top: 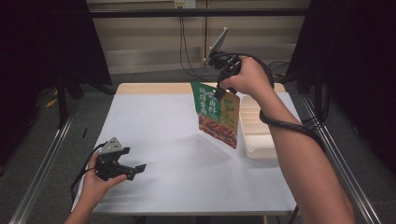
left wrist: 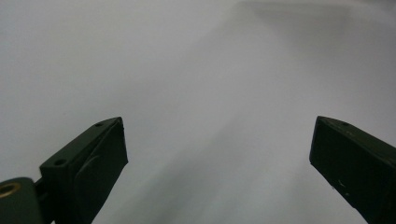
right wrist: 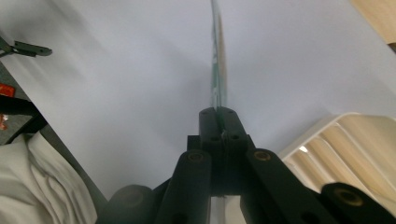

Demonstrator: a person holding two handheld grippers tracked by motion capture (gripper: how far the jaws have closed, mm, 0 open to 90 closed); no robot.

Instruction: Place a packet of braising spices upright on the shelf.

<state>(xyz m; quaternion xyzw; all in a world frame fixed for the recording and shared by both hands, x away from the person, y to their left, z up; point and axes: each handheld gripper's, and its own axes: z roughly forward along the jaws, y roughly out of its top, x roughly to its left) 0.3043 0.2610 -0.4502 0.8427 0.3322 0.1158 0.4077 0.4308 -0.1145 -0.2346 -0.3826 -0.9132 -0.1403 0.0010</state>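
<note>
A white sheet covers the table (top: 154, 140), with a strip of bare wood along its far edge, black curtains at both sides of the room and metal rails on the floor flanking the table. The right gripper (top: 218, 93) is clamped on the top edge of a green food pouch (top: 217, 114), which hangs in the air above the table's right half, just beside a white slotted tray (top: 258, 140) at the right edge. The left gripper (top: 133, 169) rests near the front left corner with jaws spread wide and nothing between them, leaving the middle of the sheet open.

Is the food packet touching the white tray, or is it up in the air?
Apart. In the high view the food packet hangs from the right tongs, lifted off the table, with table surface showing between its lower edge and the white tray.
</note>
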